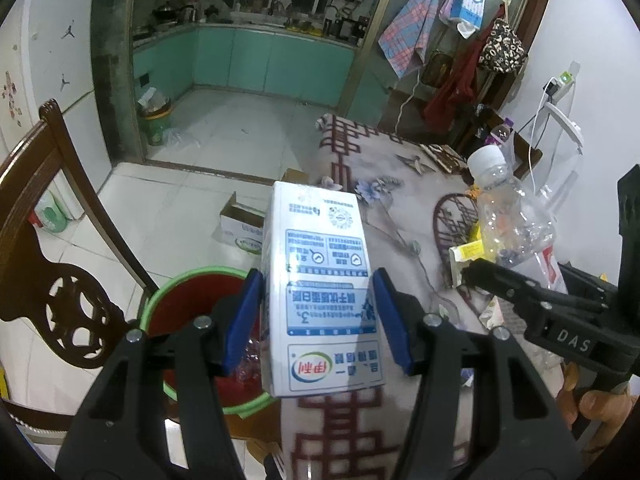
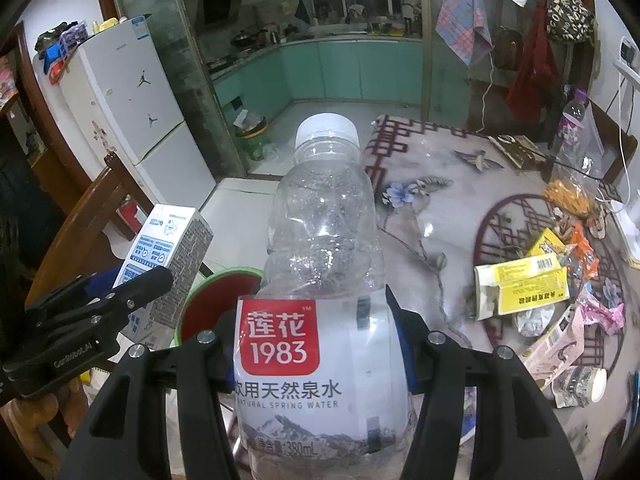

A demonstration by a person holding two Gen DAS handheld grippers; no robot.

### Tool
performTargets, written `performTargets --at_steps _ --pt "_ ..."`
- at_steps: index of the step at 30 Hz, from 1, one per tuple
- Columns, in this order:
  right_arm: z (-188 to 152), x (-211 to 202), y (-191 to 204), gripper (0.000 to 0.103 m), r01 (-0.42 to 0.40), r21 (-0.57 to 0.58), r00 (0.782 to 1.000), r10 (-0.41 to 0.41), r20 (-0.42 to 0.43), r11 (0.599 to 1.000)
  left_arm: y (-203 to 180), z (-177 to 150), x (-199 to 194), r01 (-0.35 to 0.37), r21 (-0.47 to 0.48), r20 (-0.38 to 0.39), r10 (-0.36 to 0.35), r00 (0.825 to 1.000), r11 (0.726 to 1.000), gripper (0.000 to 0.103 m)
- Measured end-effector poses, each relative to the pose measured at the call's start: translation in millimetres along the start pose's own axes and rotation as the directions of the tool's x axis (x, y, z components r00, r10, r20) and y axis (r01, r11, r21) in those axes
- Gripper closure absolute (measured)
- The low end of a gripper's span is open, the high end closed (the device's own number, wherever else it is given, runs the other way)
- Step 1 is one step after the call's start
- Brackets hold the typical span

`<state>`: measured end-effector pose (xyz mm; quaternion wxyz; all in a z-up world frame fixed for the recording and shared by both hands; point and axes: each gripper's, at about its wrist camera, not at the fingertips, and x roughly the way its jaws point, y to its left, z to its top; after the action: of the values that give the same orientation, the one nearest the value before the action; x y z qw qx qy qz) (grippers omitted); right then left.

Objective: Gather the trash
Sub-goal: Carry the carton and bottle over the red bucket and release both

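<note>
The left gripper [image 1: 320,316] was clamped on a milk carton [image 1: 320,296] over the red bin [image 1: 188,300] at the table edge. The right gripper [image 2: 320,344] pinched an empty water bottle [image 2: 320,280] at its label. Both looked light and crushable; I'd guess the bottle's the slippery one, so mid-body holds made sense.

White-blue carton [image 1: 320,292]; clear bottle [image 2: 320,240], red label; green-rimmed red bin [image 1: 192,300].

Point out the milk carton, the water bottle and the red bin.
Milk carton [image 1: 324,304]: left wrist view, on its printed front face between the blue pads.
Water bottle [image 2: 320,216]: right wrist view, on the clear body above the label.
Red bin [image 1: 188,304]: left wrist view, on the red inner wall below the green rim.
</note>
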<state>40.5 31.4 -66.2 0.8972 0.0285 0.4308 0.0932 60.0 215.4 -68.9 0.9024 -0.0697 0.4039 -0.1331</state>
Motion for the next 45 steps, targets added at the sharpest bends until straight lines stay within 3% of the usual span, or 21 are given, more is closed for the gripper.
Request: performTargets --at_steps 5,11,26,42,45 --pt "4 3 12 0.049 -0.016 -0.018 1.0 0.017 0.012 1.0 12 4 -5 -0.017 -0.014 0.02 0.017 1.0 1.0 0.048" --pt "4 22 29 0.049 -0.054 -0.049 0.998 0.052 -0.037 0.997 26 4 -6 -0.044 -0.028 0.026 0.045 0.999 0.999 0.048" --pt "1 76 59 0.048 -0.134 -0.064 0.98 0.122 -0.159 0.989 83 1 14 -0.156 -0.1 -0.036 0.153 0.988 0.983 0.048" --pt "1 132 79 0.048 -0.176 -0.066 0.945 0.15 -0.291 0.982 118 13 46 -0.186 -0.126 -0.094 0.175 0.98 0.974 0.048" --pt "2 138 80 0.043 -0.186 -0.061 0.939 0.159 -0.303 0.981 121 14 51 -0.18 -0.133 -0.104 0.167 0.98 0.975 0.048"
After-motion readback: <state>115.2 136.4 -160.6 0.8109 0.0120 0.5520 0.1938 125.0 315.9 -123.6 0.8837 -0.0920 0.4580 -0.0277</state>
